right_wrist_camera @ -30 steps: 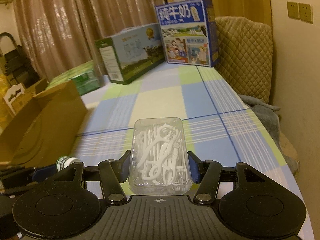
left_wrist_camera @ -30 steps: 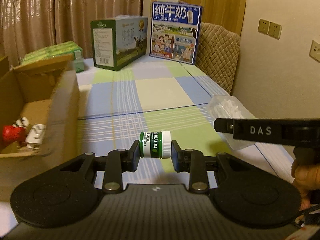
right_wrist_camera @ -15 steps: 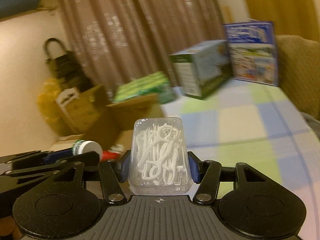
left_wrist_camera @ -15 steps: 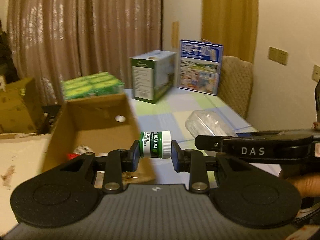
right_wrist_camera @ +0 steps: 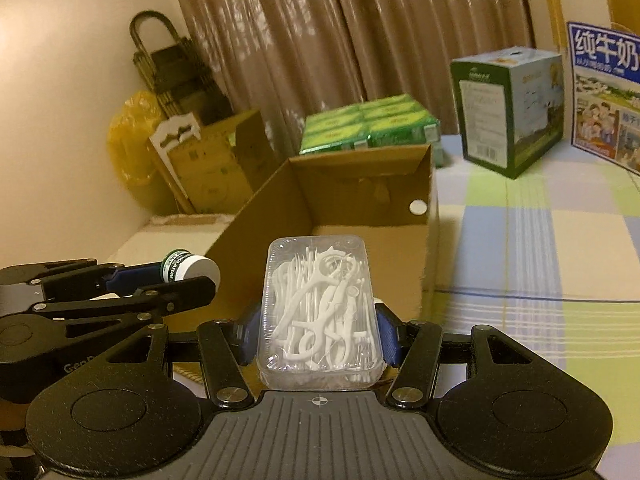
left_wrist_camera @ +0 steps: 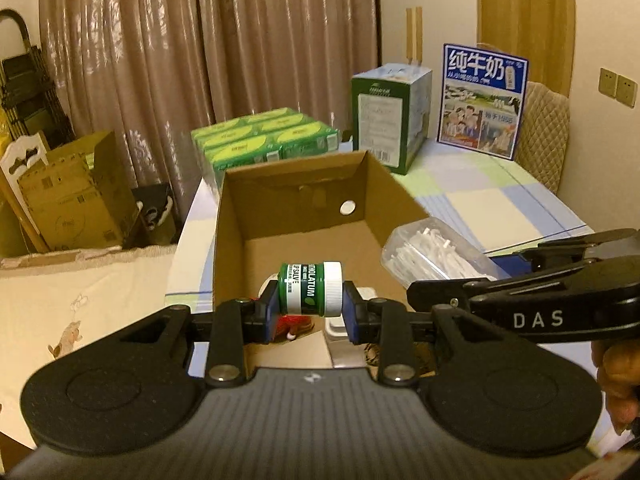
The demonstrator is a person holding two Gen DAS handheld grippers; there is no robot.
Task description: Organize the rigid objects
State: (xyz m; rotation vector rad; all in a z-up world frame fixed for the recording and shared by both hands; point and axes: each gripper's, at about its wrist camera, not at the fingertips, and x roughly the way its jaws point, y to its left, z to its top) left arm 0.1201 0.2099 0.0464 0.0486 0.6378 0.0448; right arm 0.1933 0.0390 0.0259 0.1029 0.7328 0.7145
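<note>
My left gripper (left_wrist_camera: 310, 310) is shut on a small green lip-salve jar with a white cap (left_wrist_camera: 311, 289), held on its side above the near end of an open cardboard box (left_wrist_camera: 296, 216). My right gripper (right_wrist_camera: 319, 332) is shut on a clear plastic case of white floss picks (right_wrist_camera: 320, 312), held above the box's near right wall (right_wrist_camera: 428, 240). The case also shows in the left wrist view (left_wrist_camera: 432, 252), and the jar in the right wrist view (right_wrist_camera: 188, 266). A red item (left_wrist_camera: 290, 326) and white items (left_wrist_camera: 336, 326) lie in the box under the jar.
The box sits at the left edge of a table with a checked cloth (right_wrist_camera: 540, 248). Green packs (left_wrist_camera: 264, 136), a green-and-white carton (left_wrist_camera: 390, 112) and a blue milk carton (left_wrist_camera: 482, 100) stand at the back. More cardboard boxes (left_wrist_camera: 76, 196) are on the floor at left.
Both grippers have lifted and swung left from over the table to above the open cardboard box, each still holding its object.
</note>
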